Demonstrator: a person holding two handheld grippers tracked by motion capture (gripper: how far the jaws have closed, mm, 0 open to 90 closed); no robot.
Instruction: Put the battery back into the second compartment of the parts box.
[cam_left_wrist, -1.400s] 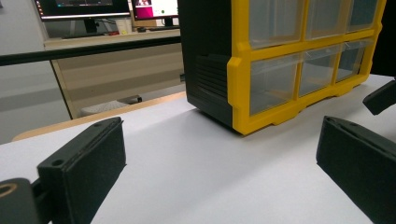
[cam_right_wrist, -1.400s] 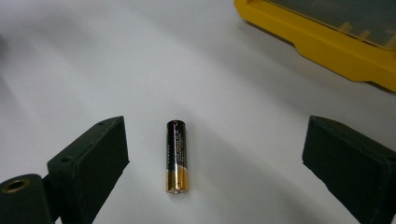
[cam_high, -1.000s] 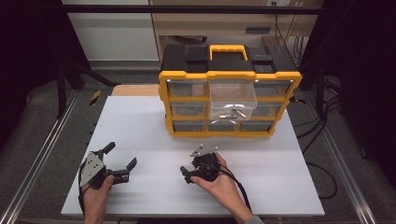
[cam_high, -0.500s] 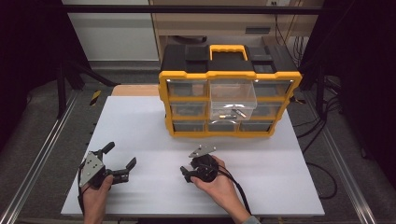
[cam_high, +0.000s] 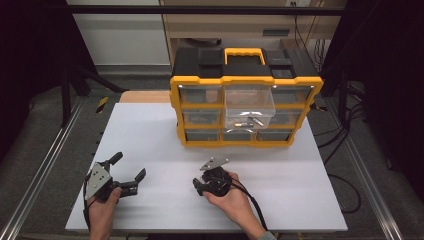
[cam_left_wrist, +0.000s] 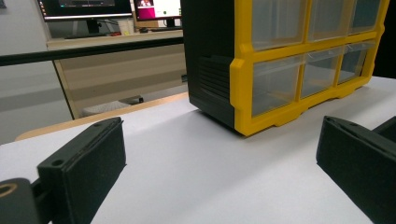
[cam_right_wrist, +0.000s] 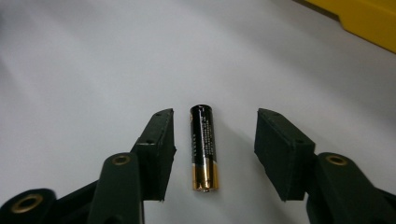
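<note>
A black and gold battery (cam_right_wrist: 204, 140) lies on the white table (cam_right_wrist: 93, 70), lengthwise between my right gripper's jaws. The right gripper (cam_right_wrist: 215, 115) points down at it, near the table's front middle (cam_high: 200, 185). Its jaws have just been closing around the battery, and gaps still show on both sides, so the pads do not touch it. My left gripper (cam_high: 130, 165) rests at the front left, wide open with nothing between its fingers (cam_left_wrist: 84, 163).
A yellow and black drawer organizer (cam_high: 245, 107) stands at the back middle of the table, also seen in the left gripper view (cam_left_wrist: 280, 70). Its middle clear drawer (cam_high: 249, 102) is pulled out with small items inside. A cable (cam_high: 250, 200) trails from the right gripper.
The right gripper's jaws look drawn closer together than before. Both hands stay where they were.
</note>
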